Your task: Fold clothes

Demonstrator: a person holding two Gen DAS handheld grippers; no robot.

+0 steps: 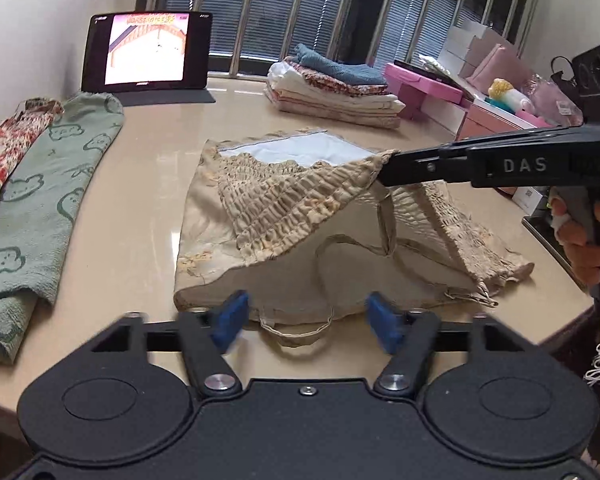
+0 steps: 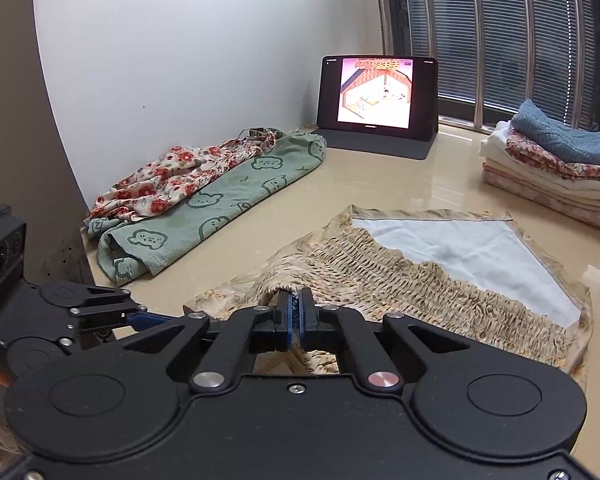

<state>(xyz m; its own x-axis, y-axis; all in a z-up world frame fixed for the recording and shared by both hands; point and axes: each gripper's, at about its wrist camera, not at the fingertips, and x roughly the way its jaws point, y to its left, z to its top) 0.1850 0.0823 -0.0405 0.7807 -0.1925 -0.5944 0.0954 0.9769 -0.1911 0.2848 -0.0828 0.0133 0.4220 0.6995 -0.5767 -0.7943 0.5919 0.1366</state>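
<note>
one fold half made on the beige smocked garment (image 1: 284, 216), centre of the left wrist frame. right gripper (image 2: 296, 312) clamped on its smocked edge, lifted at right of centre. left gripper (image 1: 304, 320) parted, empty, at the near hem, bottom centre. next, probably: carry the pinched edge across, lay flat.

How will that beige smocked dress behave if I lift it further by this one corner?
Probably floppy: where the right gripper pinches the beige dress, the cloth already drapes in a sagging fold. Its thin straps lie loose and may dangle. The glossy table suggests that the rest could slide rather than stay put.
</note>
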